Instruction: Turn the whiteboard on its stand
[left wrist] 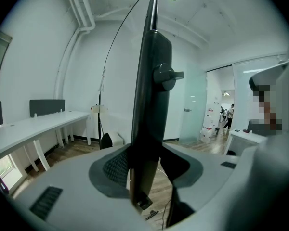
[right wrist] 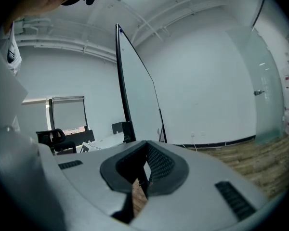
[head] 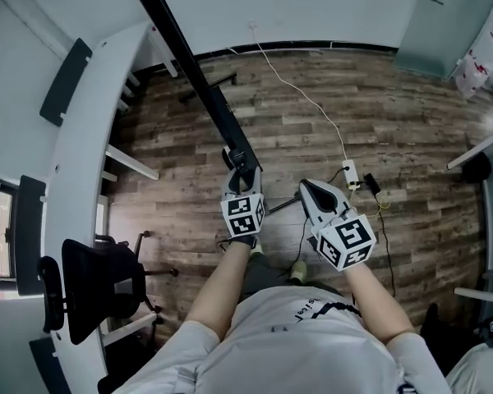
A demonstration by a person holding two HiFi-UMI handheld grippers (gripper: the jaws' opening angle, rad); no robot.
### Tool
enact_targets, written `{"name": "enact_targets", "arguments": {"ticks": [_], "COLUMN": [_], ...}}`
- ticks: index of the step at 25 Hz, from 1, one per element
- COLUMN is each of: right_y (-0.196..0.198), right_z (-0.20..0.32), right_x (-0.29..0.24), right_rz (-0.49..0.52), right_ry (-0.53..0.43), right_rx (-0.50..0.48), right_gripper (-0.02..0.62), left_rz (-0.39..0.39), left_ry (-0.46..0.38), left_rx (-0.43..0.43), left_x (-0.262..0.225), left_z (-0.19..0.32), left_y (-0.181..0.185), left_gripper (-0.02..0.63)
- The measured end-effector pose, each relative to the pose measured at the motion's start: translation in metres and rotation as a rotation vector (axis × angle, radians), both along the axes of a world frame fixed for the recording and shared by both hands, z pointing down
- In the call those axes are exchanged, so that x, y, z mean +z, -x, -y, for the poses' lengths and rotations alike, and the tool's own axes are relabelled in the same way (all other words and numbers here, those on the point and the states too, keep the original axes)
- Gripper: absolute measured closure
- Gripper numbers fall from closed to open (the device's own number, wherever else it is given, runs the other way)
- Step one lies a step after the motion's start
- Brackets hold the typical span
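From the head view the whiteboard [head: 189,64] shows edge-on as a long black bar running from the top toward me. My left gripper [head: 241,171] is shut on its near end. In the left gripper view the dark frame edge [left wrist: 151,105] stands upright between the jaws, with a black locking knob [left wrist: 166,76] on its side; the left gripper [left wrist: 144,172] clamps it low down. My right gripper [head: 311,189] hovers to the right, apart from the board, shut and empty. In the right gripper view the right gripper [right wrist: 145,165] points toward the white board face [right wrist: 139,95].
A long white desk [head: 82,154] curves along the left with a black office chair [head: 94,281] beside it. A power strip [head: 351,173] with cables lies on the wooden floor ahead of my right hand. A glass door [head: 444,23] is far right. People [left wrist: 229,117] stand beyond it.
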State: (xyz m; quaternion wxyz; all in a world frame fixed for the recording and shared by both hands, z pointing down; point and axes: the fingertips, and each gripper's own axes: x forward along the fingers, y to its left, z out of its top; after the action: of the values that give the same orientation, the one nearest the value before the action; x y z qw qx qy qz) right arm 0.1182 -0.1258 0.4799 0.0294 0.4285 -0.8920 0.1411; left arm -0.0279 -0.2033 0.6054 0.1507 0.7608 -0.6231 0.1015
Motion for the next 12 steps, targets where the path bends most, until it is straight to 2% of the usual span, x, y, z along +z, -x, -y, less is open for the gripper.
{"name": "enact_targets", "arguments": {"ticks": [12], "right_y": [-0.005], "right_z": [-0.047], "right_x": [0.001], "right_rz": [0.02], "right_ry": [0.0], "right_rx": [-0.053], "right_gripper": [0.583], "left_rz": [-0.001], "left_ry": [-0.002], "left_rx": [0.029], "left_x": [-0.001], "left_z": [-0.05], "left_y": [-0.032], "left_gripper": [0.413]}}
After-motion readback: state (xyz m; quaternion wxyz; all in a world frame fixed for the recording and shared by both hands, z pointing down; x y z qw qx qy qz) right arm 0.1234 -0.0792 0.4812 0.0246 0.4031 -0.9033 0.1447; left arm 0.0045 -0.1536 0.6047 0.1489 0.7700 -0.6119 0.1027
